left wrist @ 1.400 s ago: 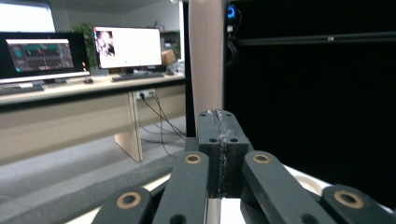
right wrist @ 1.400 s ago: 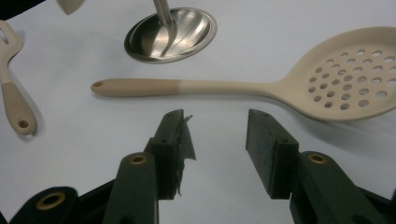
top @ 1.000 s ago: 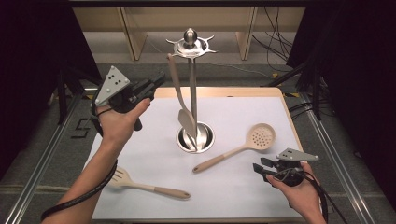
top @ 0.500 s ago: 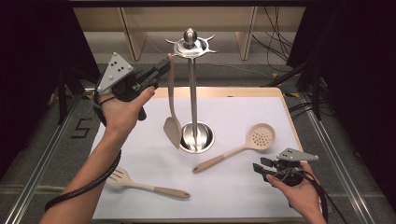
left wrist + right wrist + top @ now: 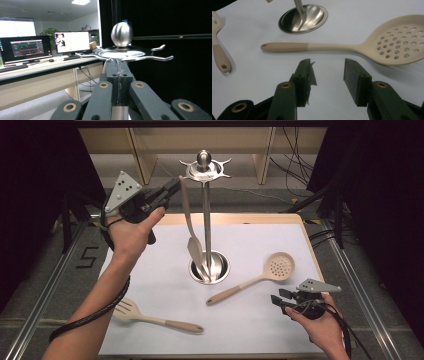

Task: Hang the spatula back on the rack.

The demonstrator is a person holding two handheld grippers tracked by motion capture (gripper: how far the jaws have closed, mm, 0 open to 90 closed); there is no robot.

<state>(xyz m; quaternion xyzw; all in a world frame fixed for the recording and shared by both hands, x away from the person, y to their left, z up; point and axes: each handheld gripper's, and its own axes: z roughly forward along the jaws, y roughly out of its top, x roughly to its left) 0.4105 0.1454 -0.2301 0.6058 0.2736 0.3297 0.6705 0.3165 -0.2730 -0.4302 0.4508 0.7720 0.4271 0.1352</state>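
Up goes the spatula [image 5: 192, 237], its blade swung back in over the stand's round base [image 5: 210, 268] since half a second ago, with the left tool [image 5: 172, 187] clamped tight on the top of the handle just under the hook ring [image 5: 205, 170] of the steel stand! Left of centre on the white surface [image 5: 150, 270], the slotted turner [image 5: 155, 316] lies flat near the front edge, well apart from the base. Over to the right, the perforated spoon [image 5: 352, 45] lies just ahead of the right tool [image 5: 328, 75], whose jaws stand wide apart and hold nothing.
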